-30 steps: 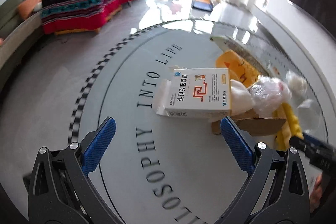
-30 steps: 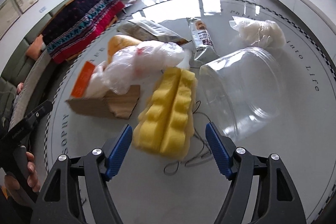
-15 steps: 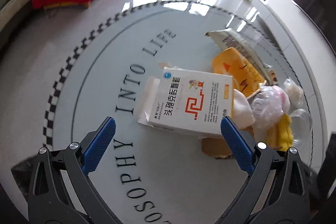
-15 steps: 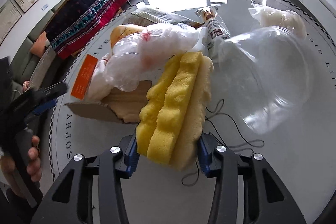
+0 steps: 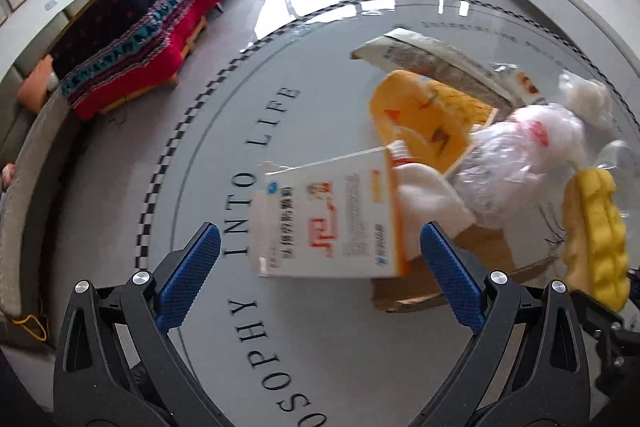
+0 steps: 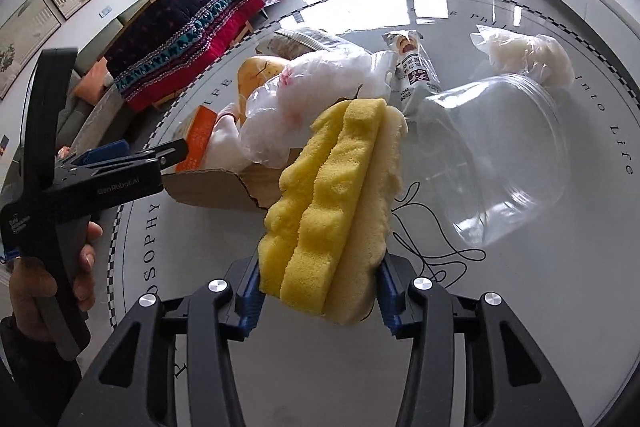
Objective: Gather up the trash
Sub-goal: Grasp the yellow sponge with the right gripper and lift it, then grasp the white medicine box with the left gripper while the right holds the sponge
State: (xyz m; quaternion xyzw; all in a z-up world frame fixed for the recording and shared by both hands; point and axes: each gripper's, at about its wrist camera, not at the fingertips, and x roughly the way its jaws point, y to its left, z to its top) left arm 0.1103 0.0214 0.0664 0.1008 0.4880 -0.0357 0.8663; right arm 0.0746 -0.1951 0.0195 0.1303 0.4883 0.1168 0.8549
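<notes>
2 table words [image 5: 256, 163], "INTO LIFE"

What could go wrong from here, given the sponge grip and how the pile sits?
1. The right tool pinches only the near end of the yellow sponge; the soft foam may sag or slip out.
2. A black string lies under the sponge and could snag.
3. The open left tool nears the white medicine box, which leans on the pile and may topple.
</notes>
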